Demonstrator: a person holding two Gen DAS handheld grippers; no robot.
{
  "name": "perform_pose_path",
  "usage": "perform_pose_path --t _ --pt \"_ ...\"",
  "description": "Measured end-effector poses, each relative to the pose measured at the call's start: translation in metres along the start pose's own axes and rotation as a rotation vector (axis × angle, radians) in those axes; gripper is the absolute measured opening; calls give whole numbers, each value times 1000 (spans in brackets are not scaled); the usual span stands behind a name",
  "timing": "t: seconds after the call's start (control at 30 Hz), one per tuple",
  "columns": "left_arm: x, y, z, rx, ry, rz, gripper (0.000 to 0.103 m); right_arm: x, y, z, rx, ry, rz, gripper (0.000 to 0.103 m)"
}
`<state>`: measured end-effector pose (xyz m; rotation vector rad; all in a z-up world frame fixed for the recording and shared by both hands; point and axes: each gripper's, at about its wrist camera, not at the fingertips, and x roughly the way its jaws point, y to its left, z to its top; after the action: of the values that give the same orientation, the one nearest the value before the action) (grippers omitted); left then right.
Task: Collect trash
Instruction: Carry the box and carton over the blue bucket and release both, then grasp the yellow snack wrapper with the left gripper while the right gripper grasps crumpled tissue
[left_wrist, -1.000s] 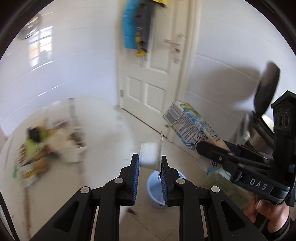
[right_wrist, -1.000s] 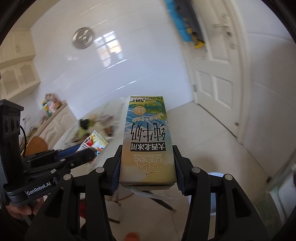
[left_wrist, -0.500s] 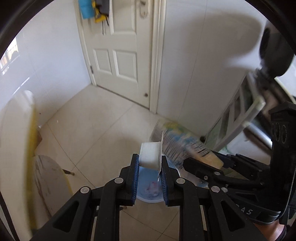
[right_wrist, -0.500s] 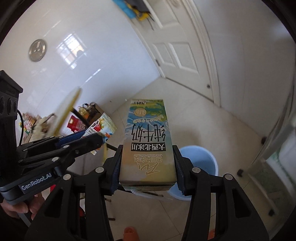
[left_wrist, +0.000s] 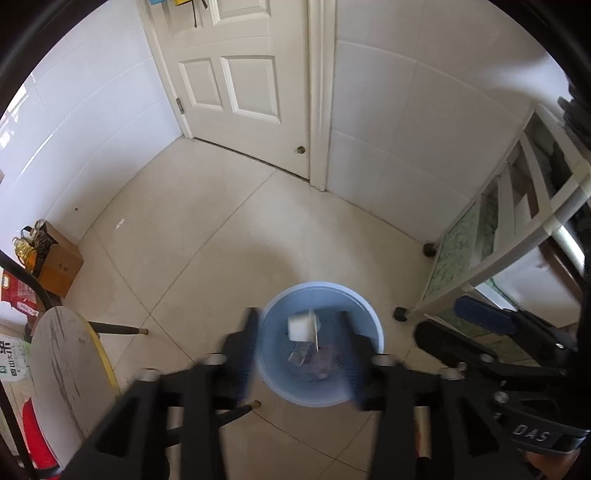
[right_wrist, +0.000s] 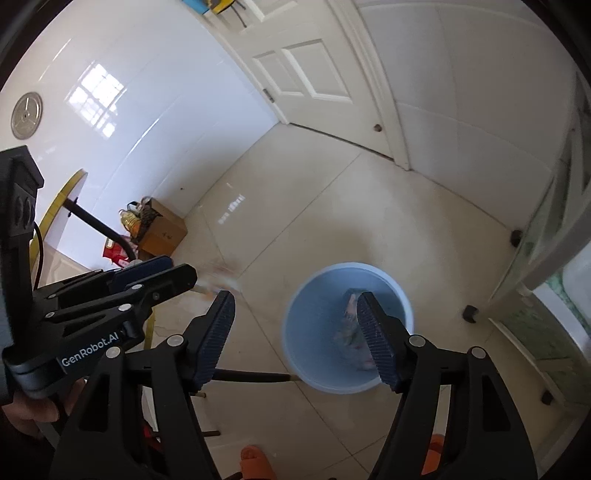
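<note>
I'm looking down at the floor with both claws over the bin. Far left in the left wrist view, the round bench (left_wrist: 70, 373) with the yellow rim is sitting beside a cardboard box (left_wrist: 59, 264) against the wall. The left claw (left_wrist: 301, 356) is opening, its fingers blurred and spread to either side of the blue bin (left_wrist: 371, 326). The white cup (left_wrist: 301, 325) with its peeled lid is sitting between the fingers but the pads are not touching it; it is showing against the bin's opening, and I can't tell whether it is in the air or already inside. Some crumpled wrappers are lying on the bin's bottom. To the right, the other claw is poking in beside a white shelf rack (left_wrist: 517, 229).

In the right wrist view, the left claw is coming in from the left edge, with a hand (right_wrist: 33, 410) under it. The right claw (right_wrist: 297, 338) is opening too, holding nothing, pads well apart. The milk carton (right_wrist: 352, 332) is lying inside the bin (right_wrist: 295, 332), blurred, partly hidden behind the right finger. Orange slippers (right_wrist: 256, 461) are showing at the bottom edge.
</note>
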<state>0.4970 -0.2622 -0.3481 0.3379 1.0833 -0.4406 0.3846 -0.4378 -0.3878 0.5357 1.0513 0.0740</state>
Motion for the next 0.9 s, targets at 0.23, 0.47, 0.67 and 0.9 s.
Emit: perform_pose_path --t 0.23,0.47,0.67,0.9 --pt "-39 -12 -8 -16 -76 3 62 -39 26 1 -65 -46 3 67" --pt "-147 -7 -51 -19 -261 51 68 -121 91 -4 -182 -167 -10 71" --pt "-251 29 -107 -84 -446 124 90 -192 170 -26 -311 -283 15 80" --pt "-332 73 -199 -145 -557 230 103 -230 269 -64 -453 -347 70 90"
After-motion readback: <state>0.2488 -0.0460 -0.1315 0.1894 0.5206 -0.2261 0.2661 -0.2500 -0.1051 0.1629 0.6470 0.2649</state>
